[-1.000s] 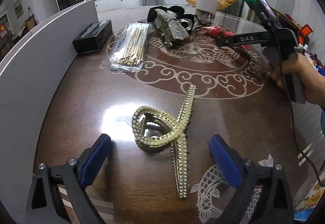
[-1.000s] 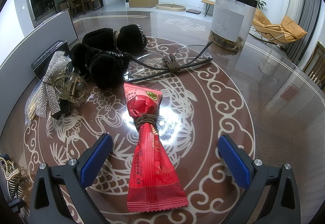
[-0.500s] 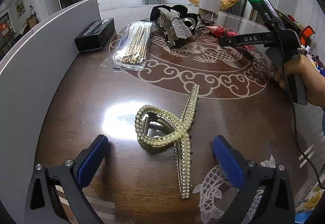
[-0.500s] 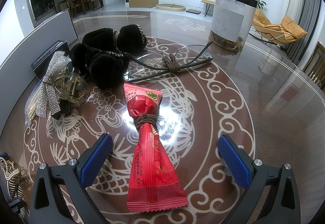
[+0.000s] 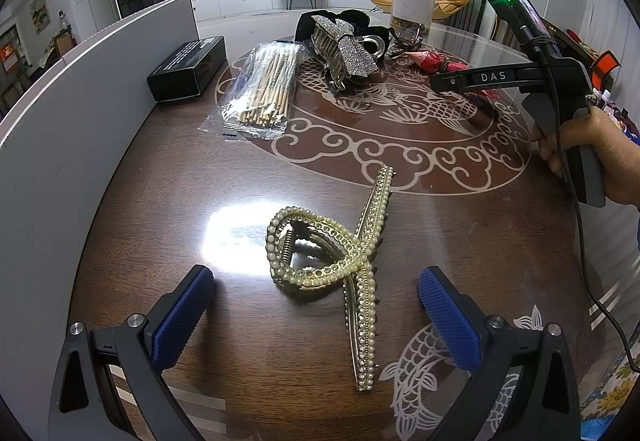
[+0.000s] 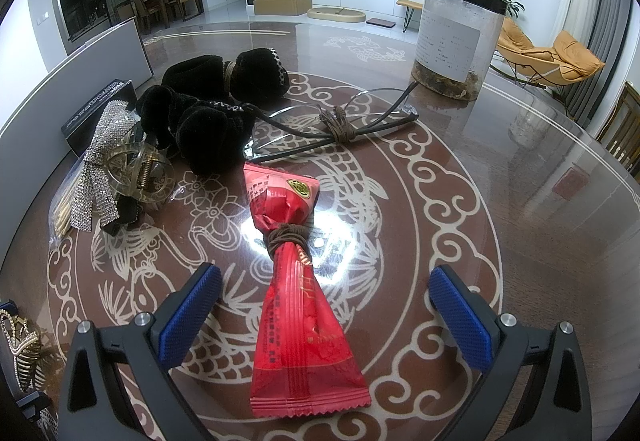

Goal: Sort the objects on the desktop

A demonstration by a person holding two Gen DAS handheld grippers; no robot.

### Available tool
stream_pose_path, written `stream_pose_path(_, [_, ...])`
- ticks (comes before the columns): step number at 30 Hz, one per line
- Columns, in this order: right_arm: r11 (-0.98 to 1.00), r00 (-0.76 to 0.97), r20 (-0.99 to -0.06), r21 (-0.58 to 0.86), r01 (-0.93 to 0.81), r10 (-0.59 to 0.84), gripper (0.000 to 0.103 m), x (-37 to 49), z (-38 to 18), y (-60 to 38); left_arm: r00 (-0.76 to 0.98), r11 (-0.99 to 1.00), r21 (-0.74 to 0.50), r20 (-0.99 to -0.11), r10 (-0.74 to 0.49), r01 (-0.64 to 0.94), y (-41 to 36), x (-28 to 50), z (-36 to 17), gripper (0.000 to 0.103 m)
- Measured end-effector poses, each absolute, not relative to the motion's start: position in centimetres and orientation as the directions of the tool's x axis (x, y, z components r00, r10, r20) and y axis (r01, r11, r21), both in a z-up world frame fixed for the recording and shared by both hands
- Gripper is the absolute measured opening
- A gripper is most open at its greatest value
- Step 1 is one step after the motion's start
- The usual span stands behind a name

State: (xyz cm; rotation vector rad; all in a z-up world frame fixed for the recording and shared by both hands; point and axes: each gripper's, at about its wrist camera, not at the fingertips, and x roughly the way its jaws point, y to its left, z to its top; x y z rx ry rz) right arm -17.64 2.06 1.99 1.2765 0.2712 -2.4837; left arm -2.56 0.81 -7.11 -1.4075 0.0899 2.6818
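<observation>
A gold pearl hair claw [image 5: 340, 261] lies on the brown table between the wide-open fingers of my left gripper [image 5: 316, 305], not touched. A red snack packet [image 6: 296, 301] tied with a brown band lies between the open fingers of my right gripper [image 6: 324, 305], also not gripped. Farther back lie a rhinestone bow claw [image 5: 344, 53], black velvet scrunchies [image 6: 208, 121], glasses tied with a band [image 6: 340, 125] and a bag of cotton swabs [image 5: 268, 89]. The right gripper's body [image 5: 560, 89] shows in the left wrist view, hand-held.
A black box [image 5: 188, 69] sits against the grey partition [image 5: 60, 145] on the left. A clear jar with a black lid [image 6: 456, 41] stands at the back. The pearl claw's end shows at the right wrist view's lower left [image 6: 20, 345].
The left gripper has drawn back and risen slightly, so the pearl claw sits a little farther ahead. The right wrist view has not changed.
</observation>
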Motion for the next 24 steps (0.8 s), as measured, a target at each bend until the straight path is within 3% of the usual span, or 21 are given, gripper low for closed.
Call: stream_pose_path(24, [-0.912, -0.507, -0.835, -0.016, 0.409, -0.213, 0.103, -17.41, 2.05, 2.24, -0.564, -0.992, 0.000, -0.823, 0.071, -0.126, 0.84, -2.61, -7.12, 0.103])
